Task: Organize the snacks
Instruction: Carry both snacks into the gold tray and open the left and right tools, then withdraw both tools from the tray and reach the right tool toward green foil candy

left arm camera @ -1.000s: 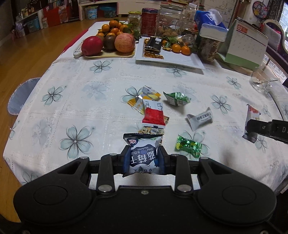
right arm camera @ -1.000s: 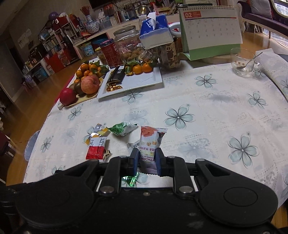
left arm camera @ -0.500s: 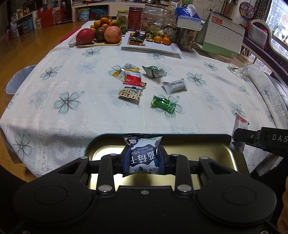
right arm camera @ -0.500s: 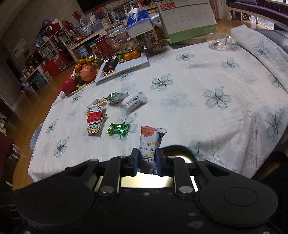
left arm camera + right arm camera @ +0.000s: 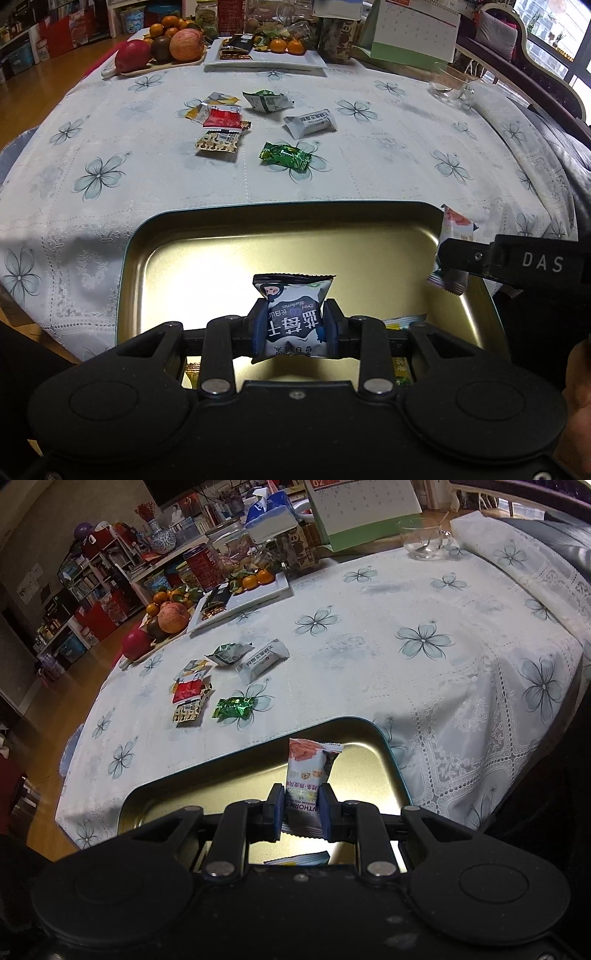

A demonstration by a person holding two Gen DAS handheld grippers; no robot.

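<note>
**Both grippers over tin, each holding a snack**

My left gripper (image 5: 294,325) is clamped on a blue-and-white packet (image 5: 293,314), held upright between the pads, over the gold inside of the tin (image 5: 207,258). My right gripper (image 5: 298,808) is clamped on a white-and-orange packet (image 5: 308,771), also upright, over the tin's right part, near its far rim. From the left camera the right gripper's finger shows at the tin's right edge with that packet sticking up past it.

The tin sits at the near table edge, on the floral cloth (image 5: 110,122). A few wrappers lie at the tin's near side, mostly hidden by the grippers.

Still on the cloth beyond the tin: green candy (image 5: 286,157), white packet (image 5: 310,123), green-white packet (image 5: 267,100), red packet (image 5: 221,119), brown packet (image 5: 218,142), yellow packet (image 5: 208,105). The red, brown and yellow ones bunch together.

Fruit and a white plate (image 5: 266,64) are at the far end.
</note>
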